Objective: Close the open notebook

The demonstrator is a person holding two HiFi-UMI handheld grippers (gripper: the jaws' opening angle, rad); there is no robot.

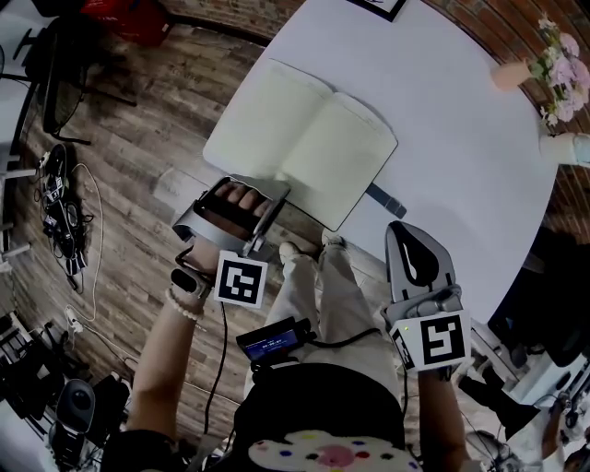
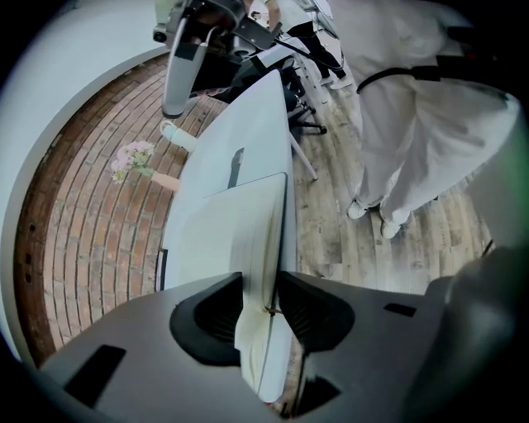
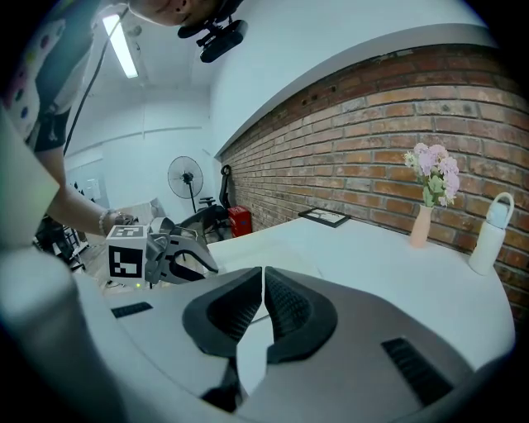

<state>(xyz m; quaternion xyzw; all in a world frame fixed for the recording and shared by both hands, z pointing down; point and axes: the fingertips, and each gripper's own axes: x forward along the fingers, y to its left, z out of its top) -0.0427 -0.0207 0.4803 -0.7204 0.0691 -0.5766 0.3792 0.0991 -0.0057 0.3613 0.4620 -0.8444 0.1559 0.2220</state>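
The open notebook [image 1: 304, 138] lies with cream blank pages up on the white round table [image 1: 452, 129], near its left front edge. My left gripper [image 1: 265, 190] sits at the near corner of the notebook's left half. In the left gripper view the notebook [image 2: 248, 223] is seen edge-on, and the left gripper [image 2: 260, 310] has its pads closed against a stack of pages and the cover. My right gripper [image 1: 402, 230] hovers over the table's near edge, right of the notebook, shut and empty; the right gripper [image 3: 263, 281] shows nothing between its pads.
A dark strip-shaped object [image 1: 385, 198] lies by the notebook's right corner. A pink vase of flowers [image 1: 548, 64] and a white bottle [image 1: 572, 147] stand at the far right rim. A framed picture [image 1: 378, 7] lies at the back. Wooden floor and cables sit to the left.
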